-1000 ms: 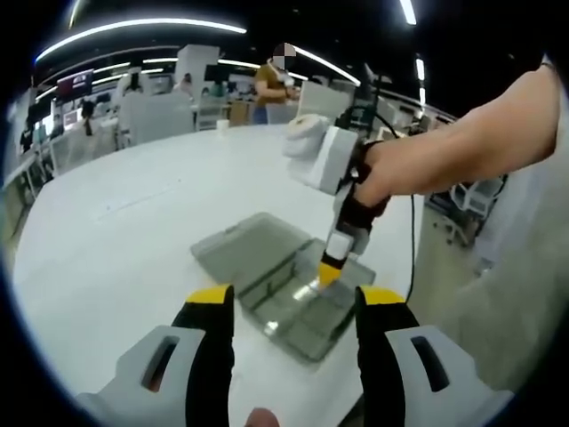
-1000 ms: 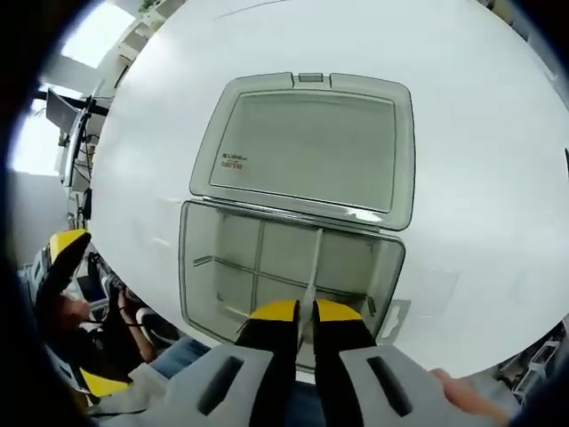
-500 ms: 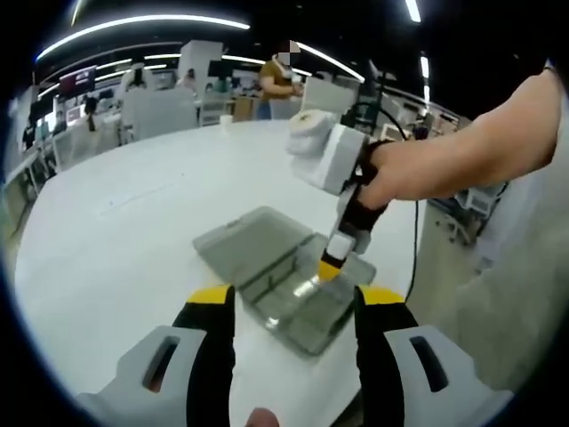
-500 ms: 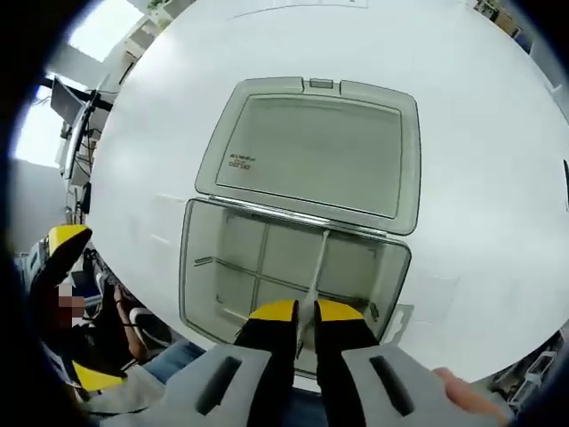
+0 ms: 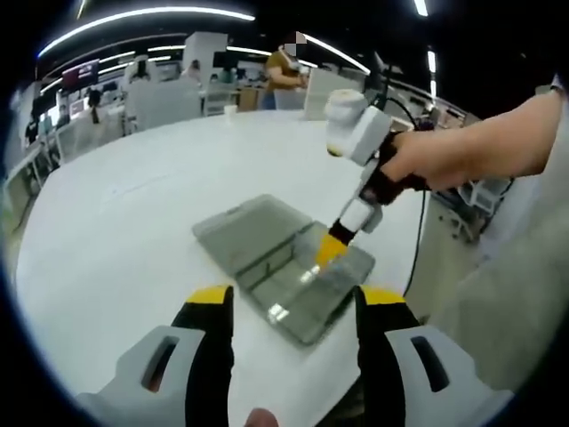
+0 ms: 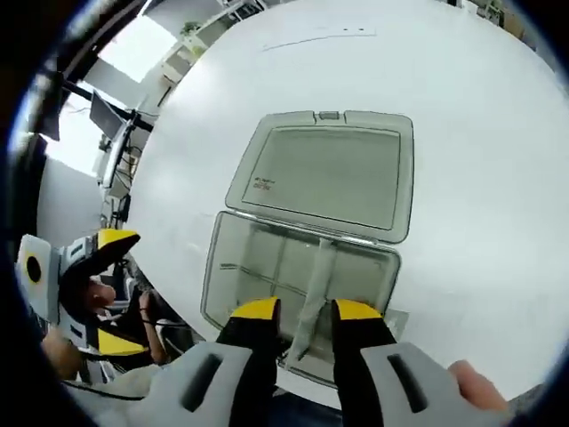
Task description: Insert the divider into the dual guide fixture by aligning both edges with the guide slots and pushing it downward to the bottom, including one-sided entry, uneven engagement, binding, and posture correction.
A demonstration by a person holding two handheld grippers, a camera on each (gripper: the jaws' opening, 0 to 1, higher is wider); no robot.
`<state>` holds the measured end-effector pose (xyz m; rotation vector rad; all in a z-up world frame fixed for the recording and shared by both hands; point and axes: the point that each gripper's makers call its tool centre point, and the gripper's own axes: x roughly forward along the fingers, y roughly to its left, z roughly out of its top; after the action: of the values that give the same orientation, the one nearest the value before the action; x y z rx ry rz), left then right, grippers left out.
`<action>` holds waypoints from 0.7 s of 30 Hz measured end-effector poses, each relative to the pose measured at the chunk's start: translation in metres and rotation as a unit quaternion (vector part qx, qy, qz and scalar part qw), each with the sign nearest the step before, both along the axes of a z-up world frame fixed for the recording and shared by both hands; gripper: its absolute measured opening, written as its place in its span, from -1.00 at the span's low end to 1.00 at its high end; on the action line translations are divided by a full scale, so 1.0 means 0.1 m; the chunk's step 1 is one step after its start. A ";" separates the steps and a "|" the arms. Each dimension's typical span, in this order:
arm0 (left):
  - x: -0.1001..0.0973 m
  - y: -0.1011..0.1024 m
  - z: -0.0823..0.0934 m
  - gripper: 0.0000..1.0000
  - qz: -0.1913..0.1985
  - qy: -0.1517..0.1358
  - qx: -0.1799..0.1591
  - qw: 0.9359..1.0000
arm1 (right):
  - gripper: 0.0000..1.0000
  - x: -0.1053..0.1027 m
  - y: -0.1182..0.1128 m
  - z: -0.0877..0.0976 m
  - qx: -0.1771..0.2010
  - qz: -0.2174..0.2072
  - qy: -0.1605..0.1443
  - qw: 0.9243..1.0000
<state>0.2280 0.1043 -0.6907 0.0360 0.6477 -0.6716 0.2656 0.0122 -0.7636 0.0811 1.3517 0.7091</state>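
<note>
A clear grey box lies open on the white table, its compartment tray (image 6: 258, 276) nearest me and its flat lid (image 6: 329, 178) beyond. A pale translucent divider (image 6: 316, 283) stands in the tray's right half, leaning a little. My right gripper (image 6: 307, 311) is open, its yellow tips on either side of the divider's near end with a gap to each. In the left gripper view the right gripper (image 5: 331, 251), held by a hand, points down at the box (image 5: 267, 245). My left gripper (image 5: 296, 298) hovers open short of the box, holding nothing.
The table's (image 5: 133, 205) curved edge runs close behind the tray on my side. The person's forearm (image 5: 480, 147) reaches in from the right with a cable hanging under it. Desks and people stand far off. The left gripper (image 6: 89, 285) shows beyond the table edge.
The right gripper's jaws have spread apart and let go of the divider, and it has drawn back from the tray. The divider stays in the tray. The left gripper has stayed open.
</note>
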 end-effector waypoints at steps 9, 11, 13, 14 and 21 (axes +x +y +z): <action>0.01 0.06 -0.02 0.10 0.028 0.011 -0.008 1.000 | -0.73 0.03 -0.03 0.21 0.091 0.063 -0.067 0.992; 0.01 0.07 -0.03 0.12 0.030 0.011 -0.008 0.999 | -0.77 0.05 -0.07 0.22 0.087 0.080 -0.088 0.989; 0.00 0.08 -0.06 0.13 0.030 0.014 0.000 0.999 | -0.79 0.04 -0.08 0.25 0.097 0.085 -0.093 0.987; 0.00 0.09 -0.06 0.15 0.031 0.014 0.000 0.999 | -0.78 0.03 -0.08 0.27 0.104 0.089 -0.095 0.986; -0.01 0.21 -0.14 0.16 0.052 0.030 0.002 0.998 | -0.67 0.01 -0.09 0.40 0.143 0.129 -0.145 0.971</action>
<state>0.2270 0.1256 -0.7051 -0.0146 0.7041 -0.5726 0.2665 0.0027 -0.7232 0.0287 0.9826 1.0906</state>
